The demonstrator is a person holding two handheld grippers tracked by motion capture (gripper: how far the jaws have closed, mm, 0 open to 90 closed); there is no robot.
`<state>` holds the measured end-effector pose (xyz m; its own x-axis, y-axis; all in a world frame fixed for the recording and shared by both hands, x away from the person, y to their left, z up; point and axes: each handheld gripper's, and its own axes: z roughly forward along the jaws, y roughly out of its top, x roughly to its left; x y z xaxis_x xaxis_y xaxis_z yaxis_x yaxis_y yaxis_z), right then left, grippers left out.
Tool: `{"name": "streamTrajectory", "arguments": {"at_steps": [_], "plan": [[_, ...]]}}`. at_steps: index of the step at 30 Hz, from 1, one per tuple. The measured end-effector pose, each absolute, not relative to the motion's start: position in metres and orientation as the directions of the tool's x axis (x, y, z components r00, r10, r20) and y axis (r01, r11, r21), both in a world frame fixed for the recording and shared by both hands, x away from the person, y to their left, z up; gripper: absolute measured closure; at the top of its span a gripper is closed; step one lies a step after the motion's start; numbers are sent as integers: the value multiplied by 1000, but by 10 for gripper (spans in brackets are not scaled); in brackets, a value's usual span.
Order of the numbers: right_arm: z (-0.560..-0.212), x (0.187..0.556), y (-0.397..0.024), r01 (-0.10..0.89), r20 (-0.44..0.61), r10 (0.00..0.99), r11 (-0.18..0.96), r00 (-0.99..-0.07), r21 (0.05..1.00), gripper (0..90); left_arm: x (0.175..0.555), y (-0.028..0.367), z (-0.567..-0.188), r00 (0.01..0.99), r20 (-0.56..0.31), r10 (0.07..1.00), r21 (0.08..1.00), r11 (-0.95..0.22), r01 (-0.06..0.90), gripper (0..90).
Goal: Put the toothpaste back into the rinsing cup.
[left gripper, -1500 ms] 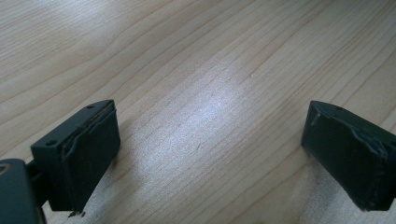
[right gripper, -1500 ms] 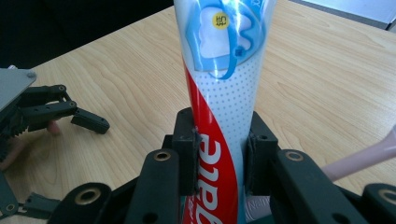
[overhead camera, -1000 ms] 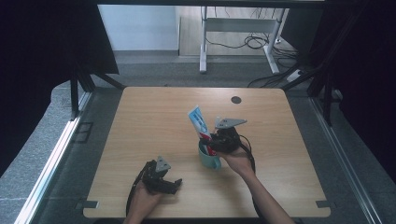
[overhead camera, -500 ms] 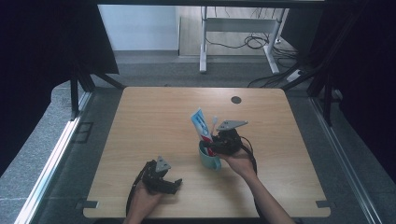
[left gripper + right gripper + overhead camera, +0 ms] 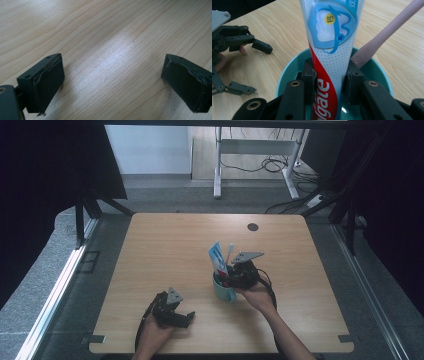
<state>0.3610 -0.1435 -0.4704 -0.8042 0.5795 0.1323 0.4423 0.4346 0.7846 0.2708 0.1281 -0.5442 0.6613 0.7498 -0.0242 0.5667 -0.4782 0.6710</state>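
Little has shifted since the earlier frame: the toothpaste tube point(image 5: 332, 50) stands slightly straighter in the teal cup point(image 5: 223, 291). The right gripper point(image 5: 331, 82) clamps its jaws on the tube, beside a pink toothbrush point(image 5: 384, 32). The left gripper point(image 5: 184, 318) rests on the worktop point(image 5: 165, 245), jaws wide.

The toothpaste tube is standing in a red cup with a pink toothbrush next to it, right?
Not quite: the cup is teal, not red. The right gripper view shows the toothpaste tube standing in it between the right tongs, with the pink toothbrush leaning beside it.
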Motion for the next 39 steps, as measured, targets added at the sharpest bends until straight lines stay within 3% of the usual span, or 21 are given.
{"name": "streamTrajectory", "arguments": {"at_steps": [24, 39], "plan": [[-451, 358, -149, 441, 137, 578, 426, -804, 790, 529, 271, 128, -544, 662, -24, 749, 669, -480, 568, 44], [-451, 352, -151, 434, 114, 574, 459, -811, 775, 316, 271, 128, -544, 665, -20, 746, 669, -485, 564, 44]]}}
